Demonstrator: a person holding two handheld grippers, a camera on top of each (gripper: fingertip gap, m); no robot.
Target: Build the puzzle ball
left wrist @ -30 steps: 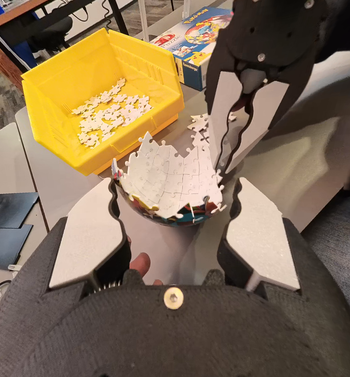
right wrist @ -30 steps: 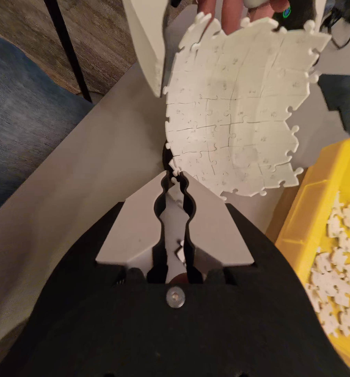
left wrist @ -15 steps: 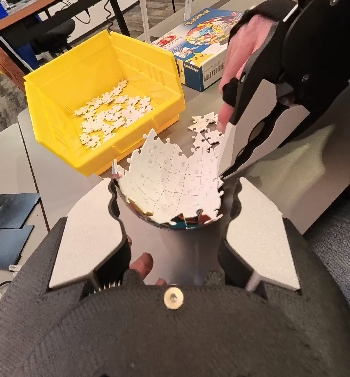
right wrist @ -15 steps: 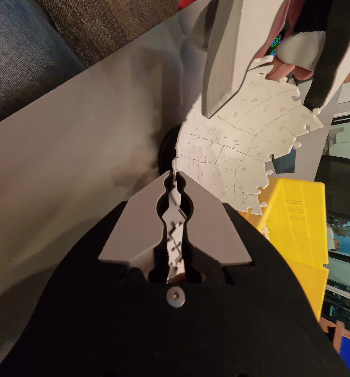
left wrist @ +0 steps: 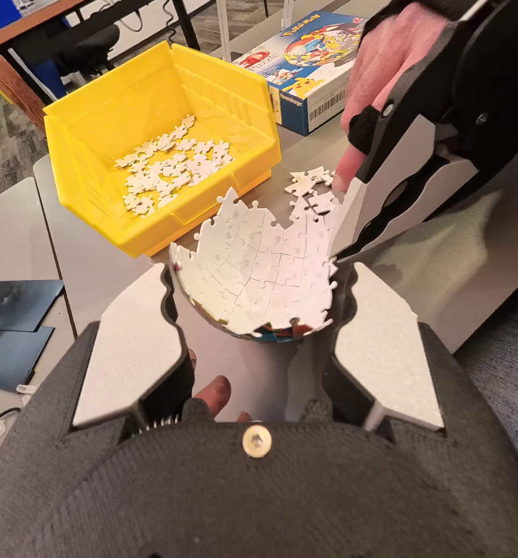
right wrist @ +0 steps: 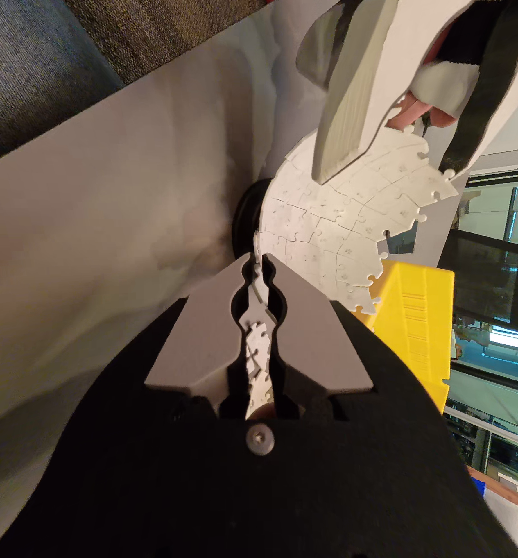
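Observation:
The half-built puzzle ball (left wrist: 260, 271) is a bowl-shaped shell, white inside and coloured outside. It sits between the fingers of my left gripper (left wrist: 257, 268), which is open with a finger close to each side of the shell. My right gripper (right wrist: 256, 259) is shut on a white puzzle piece (right wrist: 255, 271) at the shell's rim; I cannot tell whether the piece is locked in. In the left wrist view the right gripper (left wrist: 339, 256) comes in from the upper right. The shell (right wrist: 327, 229) rests on a black round stand (right wrist: 245, 217).
A yellow bin (left wrist: 209, 217) with several loose white pieces stands behind the ball on the left. A few loose pieces (left wrist: 312, 190) lie behind it, under a person's finger (left wrist: 342, 172). The puzzle box (left wrist: 306, 75) is at the back. The table edge runs close on the right.
My right gripper has swung down from above the shell to its right rim and tilted lower, still shut. The shell has turned slightly. My left gripper has stayed open in place.

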